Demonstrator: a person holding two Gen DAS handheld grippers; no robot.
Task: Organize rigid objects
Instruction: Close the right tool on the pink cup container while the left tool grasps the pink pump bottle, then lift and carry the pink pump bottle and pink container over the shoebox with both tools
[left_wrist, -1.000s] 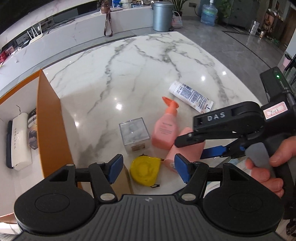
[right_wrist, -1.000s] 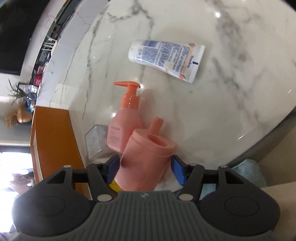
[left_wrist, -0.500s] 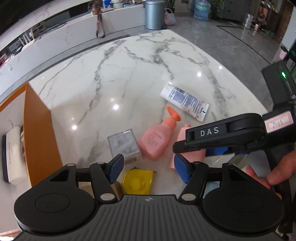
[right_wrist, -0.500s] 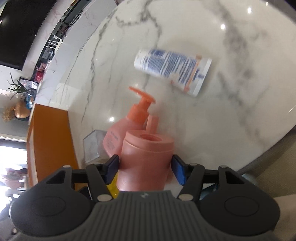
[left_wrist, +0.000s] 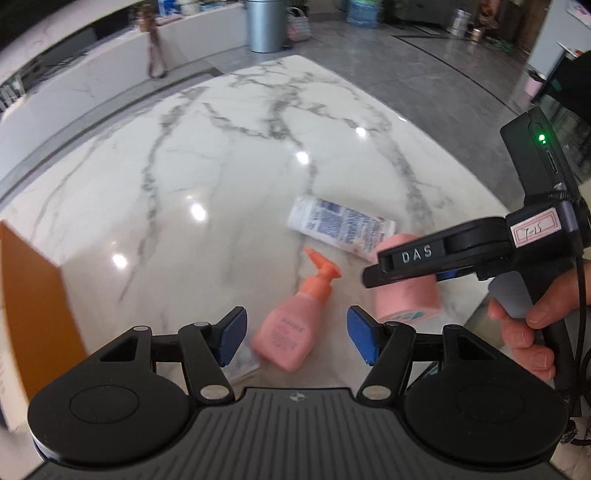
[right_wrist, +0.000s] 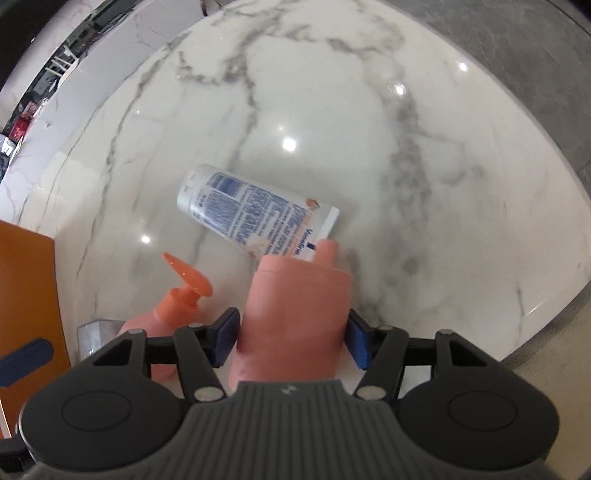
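My right gripper (right_wrist: 291, 338) is shut on a pink cup with a spout (right_wrist: 295, 314) and holds it above the marble table; the cup also shows in the left wrist view (left_wrist: 408, 291). A pink pump bottle (left_wrist: 295, 325) lies on the table just ahead of my left gripper (left_wrist: 295, 336), which is open and empty. A white lotion tube (left_wrist: 340, 225) lies further out. In the right wrist view the pump bottle (right_wrist: 173, 310) is left of the cup and the tube (right_wrist: 255, 214) lies beyond it.
An orange-walled box (left_wrist: 33, 295) stands at the left edge. A small clear box (right_wrist: 94, 332) sits by the pump bottle. The marble table (left_wrist: 221, 155) has its rounded edge to the right, with grey floor beyond.
My right gripper has lifted the pink cup off the table and tilted it. My left gripper has risen and pulled back; the yellow tape measure has dropped out of its view.
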